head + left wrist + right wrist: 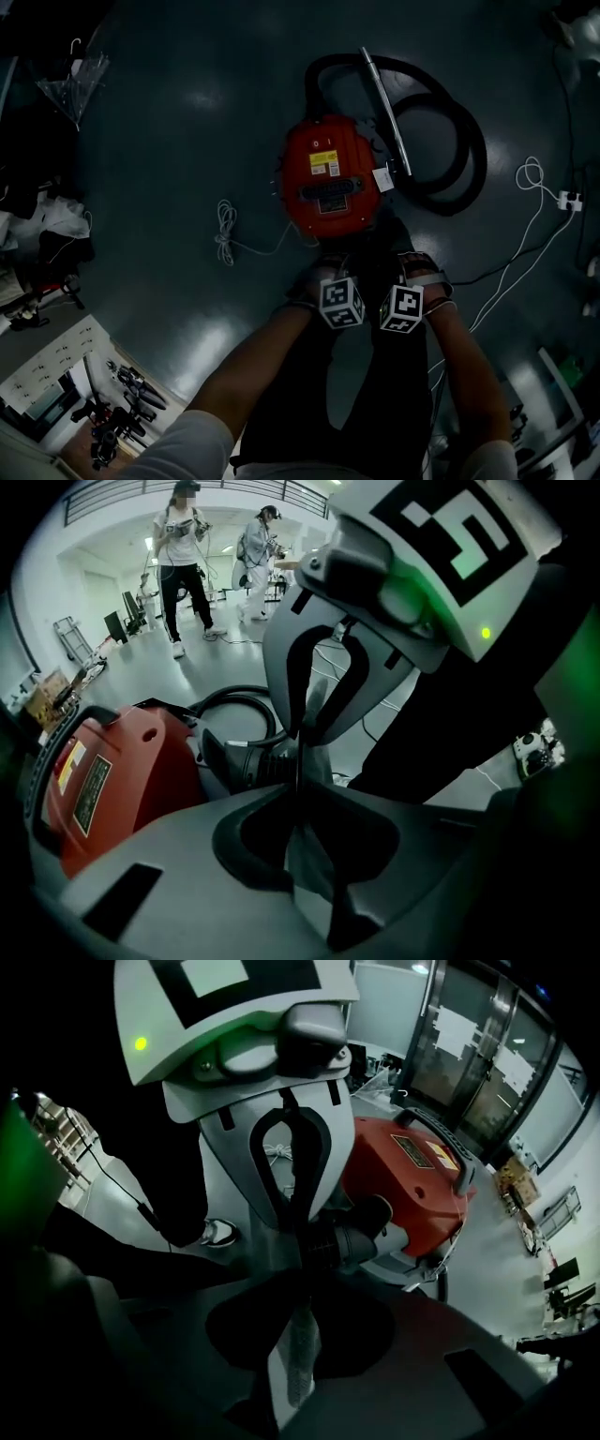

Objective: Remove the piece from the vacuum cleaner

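Observation:
The red vacuum cleaner (326, 178) lies on the dark floor, its black hose (450, 150) looped to the right beside a metal tube (386, 112). Both grippers hover at the cleaner's near end, facing each other. In the left gripper view the black hose connector (246, 761) sits just behind the left gripper (298, 761), whose jaws meet with nothing between them. The right gripper (302, 1241) has its jaws nearly together, tips against the hose connector (354, 1232); whether they pinch it is unclear. In the head view the left gripper (330, 277) and right gripper (398, 272) stand side by side.
A white cord (227, 234) lies coiled left of the cleaner. More cables and a power strip (568, 199) run along the right. A tool tray (122, 403) sits at the lower left. Two people (183, 555) stand far off across the room.

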A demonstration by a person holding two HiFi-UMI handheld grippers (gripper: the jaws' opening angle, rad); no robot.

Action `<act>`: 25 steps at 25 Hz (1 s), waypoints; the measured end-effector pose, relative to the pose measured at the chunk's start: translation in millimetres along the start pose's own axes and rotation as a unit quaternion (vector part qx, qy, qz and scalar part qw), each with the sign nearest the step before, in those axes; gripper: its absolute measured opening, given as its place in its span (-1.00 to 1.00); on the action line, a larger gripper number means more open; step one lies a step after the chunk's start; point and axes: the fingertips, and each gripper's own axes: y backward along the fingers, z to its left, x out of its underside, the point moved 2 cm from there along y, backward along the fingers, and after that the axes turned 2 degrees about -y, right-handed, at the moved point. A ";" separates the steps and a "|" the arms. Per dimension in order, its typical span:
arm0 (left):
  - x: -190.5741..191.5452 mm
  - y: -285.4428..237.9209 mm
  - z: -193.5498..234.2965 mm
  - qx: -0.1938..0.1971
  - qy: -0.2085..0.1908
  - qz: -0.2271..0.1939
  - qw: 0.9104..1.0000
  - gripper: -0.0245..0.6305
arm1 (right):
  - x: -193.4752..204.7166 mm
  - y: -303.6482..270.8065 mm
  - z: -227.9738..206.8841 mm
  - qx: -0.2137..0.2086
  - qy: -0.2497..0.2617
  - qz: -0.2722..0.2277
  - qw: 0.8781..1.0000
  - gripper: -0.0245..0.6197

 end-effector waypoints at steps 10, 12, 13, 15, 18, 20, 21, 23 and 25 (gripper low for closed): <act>4.9 -2.9 -16.7 0.035 0.012 0.012 0.999 -0.83 | 1.3 4.6 17.3 -0.024 0.007 0.008 1.000 -0.82; 6.5 -4.0 -25.9 0.051 0.011 0.015 0.999 -0.83 | 2.1 4.8 25.7 -0.038 0.007 0.010 0.999 -0.82; 7.1 -4.5 -31.5 0.059 0.009 0.015 0.998 -0.84 | 2.9 5.3 31.0 -0.046 0.009 0.012 0.999 -0.82; 7.1 -3.7 -39.3 0.063 0.008 0.016 0.998 -0.84 | 4.6 8.4 37.9 -0.049 0.009 0.015 0.999 -0.82; -1.7 6.2 -45.1 0.060 0.011 0.006 0.998 -0.84 | 4.0 21.3 42.6 -0.049 -0.003 0.016 0.999 -0.82; -10.1 21.3 -50.9 0.062 0.005 0.002 0.998 -0.84 | -0.3 38.9 47.0 -0.050 -0.015 0.017 0.999 -0.82; -15.0 32.0 -53.9 0.063 0.000 0.000 0.998 -0.84 | -3.5 50.9 48.2 -0.047 -0.024 0.016 0.998 -0.82; -27.2 61.1 -60.8 0.066 -0.010 -0.007 0.998 -0.84 | -14.4 82.1 48.9 -0.032 -0.040 0.013 0.999 -0.82; -41.0 98.6 -71.9 0.070 -0.018 -0.016 0.997 -0.84 | -31.2 121.5 54.2 -0.021 -0.060 0.004 0.998 -0.82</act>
